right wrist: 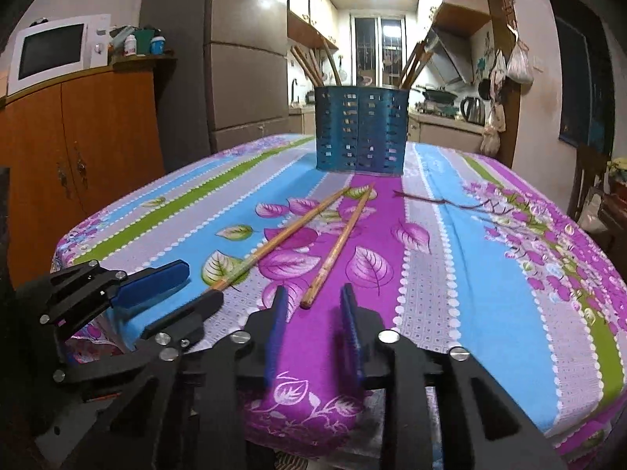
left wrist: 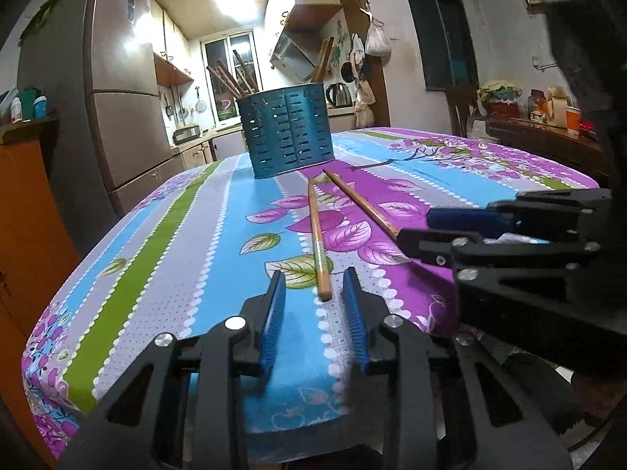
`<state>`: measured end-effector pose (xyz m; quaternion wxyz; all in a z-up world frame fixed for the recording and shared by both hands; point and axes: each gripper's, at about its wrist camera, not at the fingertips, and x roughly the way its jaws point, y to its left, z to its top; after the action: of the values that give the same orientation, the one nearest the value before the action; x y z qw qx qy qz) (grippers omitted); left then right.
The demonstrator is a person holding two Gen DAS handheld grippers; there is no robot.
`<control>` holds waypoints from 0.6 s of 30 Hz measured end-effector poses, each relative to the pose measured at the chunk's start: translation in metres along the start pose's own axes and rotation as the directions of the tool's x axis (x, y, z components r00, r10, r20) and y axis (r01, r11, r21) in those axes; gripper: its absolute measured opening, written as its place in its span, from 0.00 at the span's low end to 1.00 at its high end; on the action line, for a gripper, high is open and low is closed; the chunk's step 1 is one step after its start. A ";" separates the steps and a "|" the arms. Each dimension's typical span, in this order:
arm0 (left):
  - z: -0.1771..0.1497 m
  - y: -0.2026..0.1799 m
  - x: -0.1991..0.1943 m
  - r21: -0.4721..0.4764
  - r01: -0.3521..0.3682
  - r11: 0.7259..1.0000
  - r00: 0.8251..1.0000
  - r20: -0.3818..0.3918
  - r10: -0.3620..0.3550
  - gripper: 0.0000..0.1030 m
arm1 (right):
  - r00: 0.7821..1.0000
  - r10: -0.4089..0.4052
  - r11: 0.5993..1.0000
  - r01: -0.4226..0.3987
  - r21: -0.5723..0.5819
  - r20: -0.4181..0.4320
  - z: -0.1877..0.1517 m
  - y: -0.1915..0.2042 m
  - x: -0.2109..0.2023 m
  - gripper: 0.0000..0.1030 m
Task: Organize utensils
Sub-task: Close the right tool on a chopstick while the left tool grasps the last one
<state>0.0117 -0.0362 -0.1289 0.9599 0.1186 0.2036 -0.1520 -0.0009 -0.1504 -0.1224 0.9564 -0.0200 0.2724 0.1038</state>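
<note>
Left wrist view, left gripper (left wrist: 314, 276): anything gripped?

Nothing gripped. Jaws partly apart, blue ribbed pads (left wrist: 274, 313) clear of the wood on both sides. Butt end of a slim light-brown wooden chopstick (left wrist: 318, 235) flat on the cloth between the fingertips, not pinched.

And the right gripper (right wrist: 313, 290)?

Much the same, going by the right wrist view. Jaws partly apart, butt end of a second light-brown wooden chopstick (right wrist: 337, 243) just between the tips, no pad pressing on it.

Lying how, those two?

Flat on the floral striped tablecloth (left wrist: 188, 235), in blue, purple, grey and green bands. Thin ends near each other, close to the holder. Thick ends spread toward the grippers, in a narrow V. Not touching each other.

Which holder?

Blue perforated metal utensil holder (left wrist: 288, 129), upright on the far part of the cloth, just beyond the thin ends. More brown wooden sticks (left wrist: 231, 78) inside, leaning out over the rim on both sides.

Grippers relative to each other?

Side by side at the near edge of the table, each in front of its own chopstick. Very close together. Touching or not, impossible to tell.

Anything beyond the table?

White microwave oven (right wrist: 55, 51) on an orange wooden cabinet (right wrist: 78, 137), off to the left in the right wrist view.
</note>
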 end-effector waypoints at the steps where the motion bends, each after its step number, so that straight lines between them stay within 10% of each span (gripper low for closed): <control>1: 0.000 0.000 0.000 0.001 -0.001 1.000 1.000 0.003 0.001 0.27 | 1.000 0.003 1.000 -0.003 0.003 0.002 0.000 -0.001 0.001 0.22; 11: 0.001 0.001 0.004 -0.008 -0.003 1.000 1.000 0.007 0.003 0.27 | 1.000 -0.004 1.000 0.004 0.001 0.022 0.000 -0.002 0.008 0.22; 18: -0.001 0.000 0.007 -0.008 0.054 0.998 0.998 0.024 -0.054 0.07 | 1.000 0.022 0.999 -0.023 0.038 0.021 0.002 -0.013 0.009 0.09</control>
<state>0.0173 -0.0379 -0.1326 0.9583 0.1069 0.1958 -0.1784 0.0107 -0.1613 -0.1259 0.9581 0.0025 0.2647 0.1095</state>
